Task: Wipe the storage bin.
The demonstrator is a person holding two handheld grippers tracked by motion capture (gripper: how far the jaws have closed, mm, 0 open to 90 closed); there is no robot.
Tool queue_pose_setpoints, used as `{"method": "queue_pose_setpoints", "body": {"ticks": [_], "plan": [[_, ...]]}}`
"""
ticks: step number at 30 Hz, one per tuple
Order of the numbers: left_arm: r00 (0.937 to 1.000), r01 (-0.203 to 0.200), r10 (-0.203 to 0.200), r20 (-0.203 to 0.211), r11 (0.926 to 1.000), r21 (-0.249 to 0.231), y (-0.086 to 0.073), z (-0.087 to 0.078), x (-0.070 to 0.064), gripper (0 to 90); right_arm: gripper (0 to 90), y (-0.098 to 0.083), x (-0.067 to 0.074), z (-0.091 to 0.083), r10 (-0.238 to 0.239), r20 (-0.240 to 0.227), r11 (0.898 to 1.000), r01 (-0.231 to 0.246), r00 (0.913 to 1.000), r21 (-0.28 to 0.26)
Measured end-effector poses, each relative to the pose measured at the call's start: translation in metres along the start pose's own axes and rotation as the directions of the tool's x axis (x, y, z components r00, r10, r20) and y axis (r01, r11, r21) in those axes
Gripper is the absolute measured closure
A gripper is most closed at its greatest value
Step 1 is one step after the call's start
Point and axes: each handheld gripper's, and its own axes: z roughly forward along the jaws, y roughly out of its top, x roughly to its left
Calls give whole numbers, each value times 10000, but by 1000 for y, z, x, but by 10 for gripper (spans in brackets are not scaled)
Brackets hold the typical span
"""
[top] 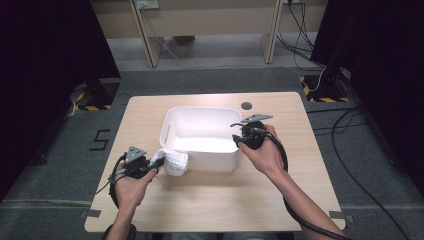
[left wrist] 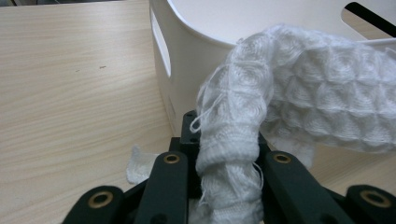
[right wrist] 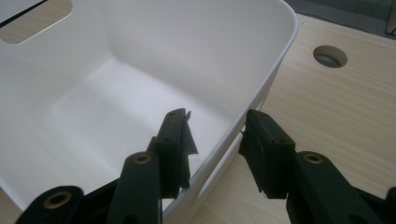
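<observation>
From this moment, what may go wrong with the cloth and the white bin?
1. The left gripper pinches only a bunched end of the white cloth; most of it hangs loose outside the white bin, so it may catch on the rim when lifted.
2. The right gripper straddles the bin's wall with its jaws apart, not pressing; the bin may slide if the cloth drags on it.
3. Loose threads may snag on the gripper.

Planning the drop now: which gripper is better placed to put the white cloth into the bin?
Left. The left gripper is already shut on the white cloth beside the bin; the right gripper straddles the bin's rim.
</observation>
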Motion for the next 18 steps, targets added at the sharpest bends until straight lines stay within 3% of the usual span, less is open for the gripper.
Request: {"method": "queue_pose_setpoints", "body": {"ticks": [11, 18], "plan": [[9994, 321, -318, -98, 9990, 308, 0, 11, 0, 771, 627, 1, -1, 1, -16, 32, 10000, 16, 10000, 87], [9998, 221, -221, -8, 9988, 444, -1, 7, -5, 771, 634, 2, 0, 1, -195, 58, 9997, 194, 9998, 165]]}}
